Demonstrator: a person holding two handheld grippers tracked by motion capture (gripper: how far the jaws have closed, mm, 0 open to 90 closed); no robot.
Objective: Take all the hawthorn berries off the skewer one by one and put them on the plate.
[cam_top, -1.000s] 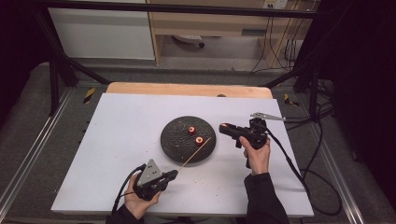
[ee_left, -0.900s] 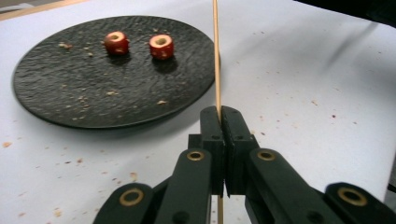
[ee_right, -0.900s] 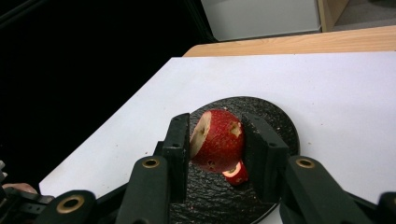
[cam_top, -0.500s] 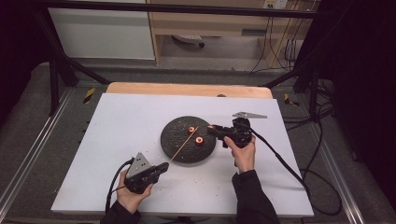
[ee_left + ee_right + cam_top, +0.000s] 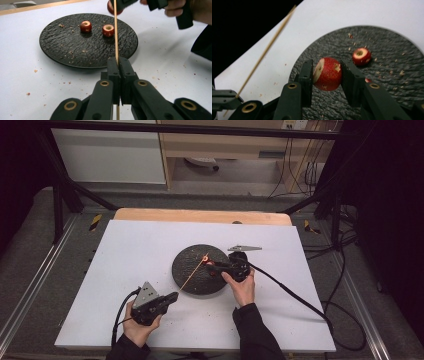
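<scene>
Nearest, the left tool (image 5: 119, 75) is clenched on a thin wooden skewer (image 5: 115, 32), its jaws pressed together around the stick; below the jaws the stick's rear end runs out of the left gripper view. Ahead of that tool, the skewer slants up over the dark round plate (image 5: 62, 50) towards the right tool (image 5: 212, 266), and its tip is cut off at the top edge of the left gripper view, just beside a red fruit piece (image 5: 327, 74). That piece is grasped between the right tool's jaws, over the plate; its cut face with a pale core shows towards the left jaw. Whether the skewer tip touches it cannot be made out, since the stick is blurred in the right gripper view. Beyond the right tool's jaws, a smaller cored piece (image 5: 361, 56) lies on the plate, and another is mostly hidden behind the right jaw. Crumbs dot the plate and the white desk (image 5: 125, 250).
</scene>
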